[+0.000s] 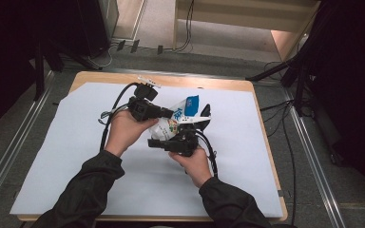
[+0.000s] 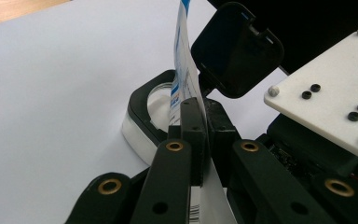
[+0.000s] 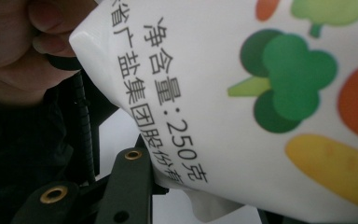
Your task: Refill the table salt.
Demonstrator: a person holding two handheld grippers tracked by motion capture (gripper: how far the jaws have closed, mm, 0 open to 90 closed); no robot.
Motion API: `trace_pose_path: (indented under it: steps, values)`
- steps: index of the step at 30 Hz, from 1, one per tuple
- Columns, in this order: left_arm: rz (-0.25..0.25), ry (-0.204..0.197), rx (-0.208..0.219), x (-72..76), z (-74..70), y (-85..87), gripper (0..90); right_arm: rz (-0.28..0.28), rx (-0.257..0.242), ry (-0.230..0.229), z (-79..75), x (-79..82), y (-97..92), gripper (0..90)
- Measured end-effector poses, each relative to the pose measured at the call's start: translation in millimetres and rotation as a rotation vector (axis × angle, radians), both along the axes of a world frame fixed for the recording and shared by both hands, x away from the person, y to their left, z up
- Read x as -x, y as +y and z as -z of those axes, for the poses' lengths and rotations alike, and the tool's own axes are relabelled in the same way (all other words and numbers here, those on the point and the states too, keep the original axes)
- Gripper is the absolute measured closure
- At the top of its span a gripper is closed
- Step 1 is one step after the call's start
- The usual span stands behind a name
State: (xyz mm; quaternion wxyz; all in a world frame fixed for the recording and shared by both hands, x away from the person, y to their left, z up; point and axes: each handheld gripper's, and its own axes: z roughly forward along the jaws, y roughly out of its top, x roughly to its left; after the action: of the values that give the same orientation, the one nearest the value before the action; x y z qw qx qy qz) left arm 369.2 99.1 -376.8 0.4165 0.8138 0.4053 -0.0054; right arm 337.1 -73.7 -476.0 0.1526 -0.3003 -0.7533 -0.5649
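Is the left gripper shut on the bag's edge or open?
Shut: the left gripper has its jaws pressed together on the thin edge of the white bag.

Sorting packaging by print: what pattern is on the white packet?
Colourful vegetable pictures, including green broccoli, with black Chinese text on the white packet; clearest in the right gripper view.

You're holding a pouch (image 1: 178,118) of smooth, slightly glossy plastic film, white with printed blue and vegetable colours. Your left gripper (image 2: 200,116) has matt black plastic jaws with brass-looking metal rivets; your right gripper (image 1: 183,140) is the same matt black plastic, with a smooth white plastic plate on top. Your sleeves (image 1: 88,190) look like dark matt cloth. The table (image 1: 171,81) shows a pale wood edge under a smooth, matt white sheet (image 1: 66,142), paper-like.
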Motion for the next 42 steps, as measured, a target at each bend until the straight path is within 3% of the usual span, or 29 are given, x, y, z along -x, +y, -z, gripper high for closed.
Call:
trace_pose_path:
  steps: [16, 23, 29, 36, 42]
  values:
    - [-0.001, -0.009, -0.009, 1.4, -2.2, 0.2, 90.0, 0.023, 0.018, -0.023, -0.7, 1.9, 0.7, 68.6]
    - [-0.002, -0.009, -0.017, 1.6, -1.7, -0.2, 90.0, 0.025, -0.016, 0.008, 2.5, 1.9, 0.2, 69.3]
    - [0.002, -0.004, -0.022, 1.0, -1.1, 0.5, 90.0, 0.029, -0.009, 0.008, 2.8, 2.5, 0.6, 69.2]
    - [0.0, -0.005, -0.024, 1.4, 0.4, -2.1, 90.0, 0.035, 0.049, -0.036, 1.7, 4.8, 3.2, 65.8]
    - [-0.003, -0.006, -0.019, 1.4, 0.4, -2.4, 90.0, 0.04, 0.059, -0.043, 0.6, 4.7, 3.2, 67.4]
